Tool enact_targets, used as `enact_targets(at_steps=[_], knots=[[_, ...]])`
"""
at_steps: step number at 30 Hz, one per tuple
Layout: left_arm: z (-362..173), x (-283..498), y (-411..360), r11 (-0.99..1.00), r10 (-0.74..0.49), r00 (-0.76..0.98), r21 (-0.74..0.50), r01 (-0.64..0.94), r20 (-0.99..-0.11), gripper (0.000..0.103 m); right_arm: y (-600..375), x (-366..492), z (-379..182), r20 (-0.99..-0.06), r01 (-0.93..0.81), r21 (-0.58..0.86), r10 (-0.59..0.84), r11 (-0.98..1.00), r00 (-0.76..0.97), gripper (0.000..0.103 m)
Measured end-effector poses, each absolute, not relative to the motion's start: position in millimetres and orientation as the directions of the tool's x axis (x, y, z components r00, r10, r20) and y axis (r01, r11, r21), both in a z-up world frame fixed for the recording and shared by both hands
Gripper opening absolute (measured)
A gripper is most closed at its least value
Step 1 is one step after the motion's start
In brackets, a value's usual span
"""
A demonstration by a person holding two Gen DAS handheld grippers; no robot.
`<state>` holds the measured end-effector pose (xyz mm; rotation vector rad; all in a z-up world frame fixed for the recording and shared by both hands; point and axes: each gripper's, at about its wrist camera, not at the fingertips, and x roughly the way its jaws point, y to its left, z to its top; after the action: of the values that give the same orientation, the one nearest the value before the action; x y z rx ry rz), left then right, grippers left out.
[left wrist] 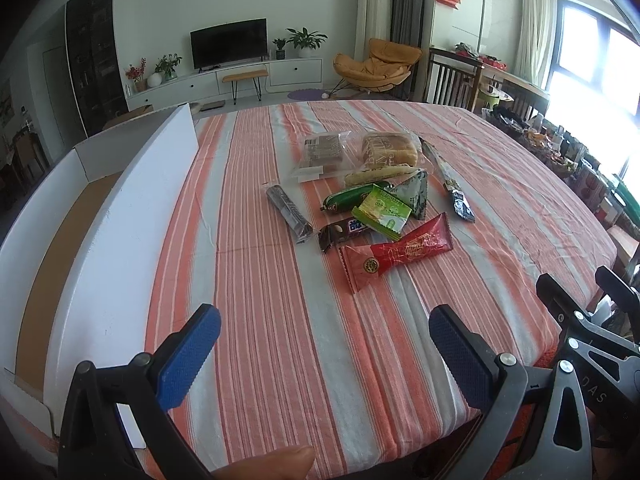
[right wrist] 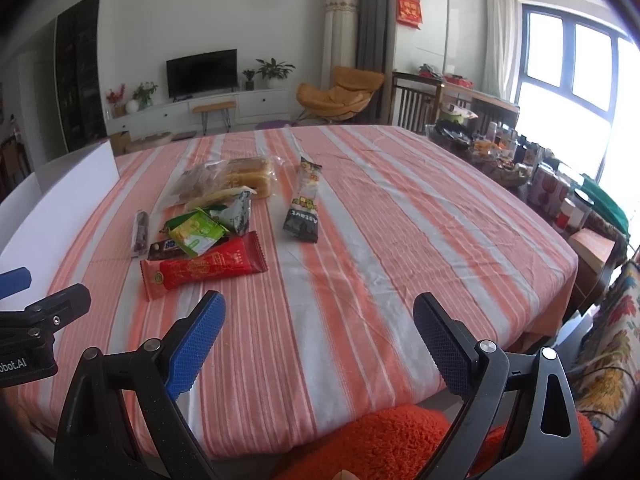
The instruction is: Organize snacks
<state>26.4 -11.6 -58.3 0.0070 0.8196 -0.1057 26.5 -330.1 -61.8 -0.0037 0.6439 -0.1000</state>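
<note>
A pile of snacks lies mid-table: a red packet [left wrist: 396,254] [right wrist: 204,268] nearest me, a green packet [left wrist: 382,210] [right wrist: 196,232], a dark chocolate bar [left wrist: 346,232], a dark stick pack [left wrist: 289,212], bagged breads [left wrist: 390,150] [right wrist: 236,178] behind, and a long black stick pack [right wrist: 305,204] apart to the right. A white open cardboard box [left wrist: 120,216] stands at the table's left. My left gripper [left wrist: 324,338] is open and empty, above the table's near edge. My right gripper [right wrist: 318,326] is open and empty too, to the right of the left one.
The table wears a striped orange and grey cloth [right wrist: 380,220]. An orange fuzzy cushion [right wrist: 380,444] lies below the near edge. A cluttered side table with jars [right wrist: 520,164] stands to the right. A TV unit and an orange chair [left wrist: 376,66] stand far behind.
</note>
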Motion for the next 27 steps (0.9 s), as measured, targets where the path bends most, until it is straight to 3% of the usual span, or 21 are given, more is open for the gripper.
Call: enact_targets(at_steps=[27], knots=[[-79,33,-5,0.997,-0.069,0.637,-0.025,0.078,-0.768,0.103,-327,36,-74,-0.649,0.078,-0.043,-0.087,0.996,0.756,0.097]])
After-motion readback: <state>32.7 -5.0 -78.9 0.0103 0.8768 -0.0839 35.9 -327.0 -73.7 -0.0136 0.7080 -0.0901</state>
